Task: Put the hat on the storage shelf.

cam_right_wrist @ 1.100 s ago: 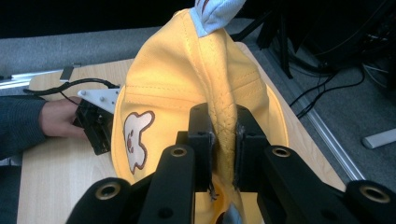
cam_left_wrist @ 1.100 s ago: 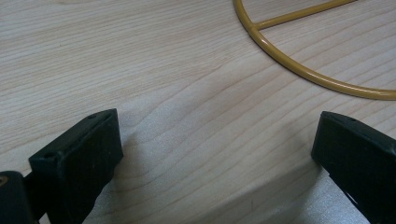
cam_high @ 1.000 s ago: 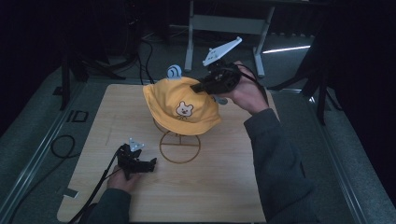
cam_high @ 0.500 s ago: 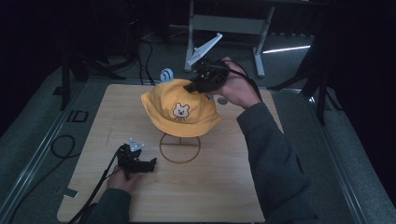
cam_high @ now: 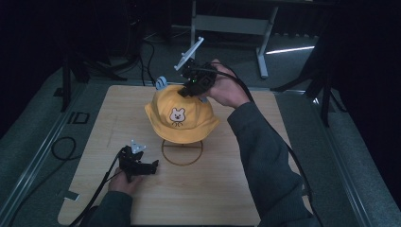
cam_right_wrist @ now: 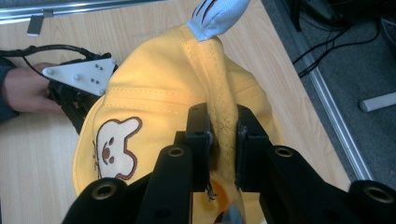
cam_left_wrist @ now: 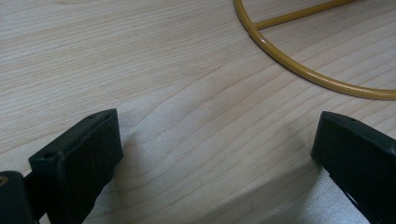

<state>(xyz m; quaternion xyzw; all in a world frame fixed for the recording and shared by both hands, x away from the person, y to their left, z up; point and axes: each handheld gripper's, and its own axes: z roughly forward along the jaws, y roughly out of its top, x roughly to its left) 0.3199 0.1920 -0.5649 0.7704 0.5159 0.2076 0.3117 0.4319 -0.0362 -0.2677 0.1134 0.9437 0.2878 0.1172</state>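
A pale wooden counter (cam_high: pixel 222 189) stands in a dark room, with grey floor and loose cables around its edges. The landmark is a yellow wire hat stand (cam_high: pixel 182 152), whose ring base lies flat near the counter's middle. A yellow bucket hat (cam_high: pixel 182 116) with a bear patch hangs above that ring, its crown lifted. The right gripper (cam_right_wrist: pixel 223 140) is clamped on a raised fold of the crown fabric, jaws pressed together with cloth between them; pinching a seam ridge likely gives a firm hold on soft material. A small pale blue ear (cam_right_wrist: pixel 217 14) projects from the hat on the side away from this gripper. The left gripper (cam_high: pixel 137 163) rests on the counter beside the ring, on the person's left, jaws spread wide with nothing between them; in the left gripper view only bare wood and an arc of the ring lie ahead. It appears parked out of the way. Open counter surrounds the stand on all sides, widest toward the person. The far edge lies close behind the hat, so room there is least.
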